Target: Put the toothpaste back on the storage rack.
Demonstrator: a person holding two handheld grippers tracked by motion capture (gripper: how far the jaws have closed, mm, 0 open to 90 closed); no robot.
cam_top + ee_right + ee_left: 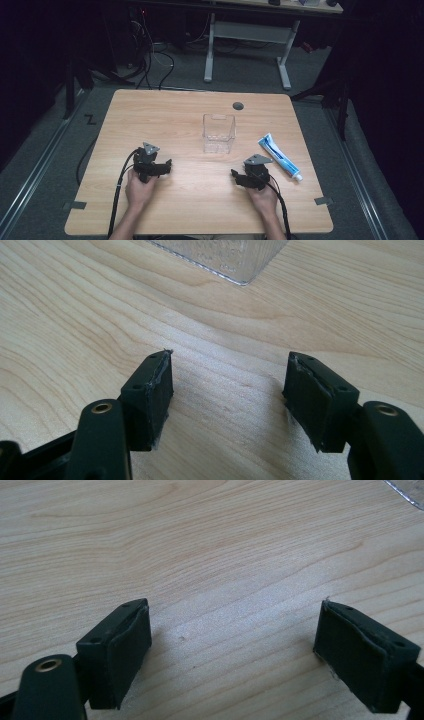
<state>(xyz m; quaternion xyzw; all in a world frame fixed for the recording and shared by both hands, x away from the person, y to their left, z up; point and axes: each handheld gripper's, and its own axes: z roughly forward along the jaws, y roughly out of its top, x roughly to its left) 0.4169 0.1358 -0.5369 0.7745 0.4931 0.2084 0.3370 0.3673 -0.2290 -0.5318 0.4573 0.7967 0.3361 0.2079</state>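
Two units rest low on the tabletop (190,200): left hand-held gripper (167,165) and right hand-held gripper (234,174), both released, nothing between jaws. Clear container (218,133) at frame centre; toothpaste tube (280,156) centre right.

Light wooden table (190,200), clear plastic container (219,133) centre, toothpaste tube (280,156) right

Clear container (220,257): cut off by top edge in right gripper view, just a lower corner w/ base showing; in left gripper view a sliver of its edge (406,492) at top-right corner. Toothpaste tube (280,156), right of the container: print too small to read. Desk (250,35) beyond the container: top cropped, dark stuff on it, maybe electronics.
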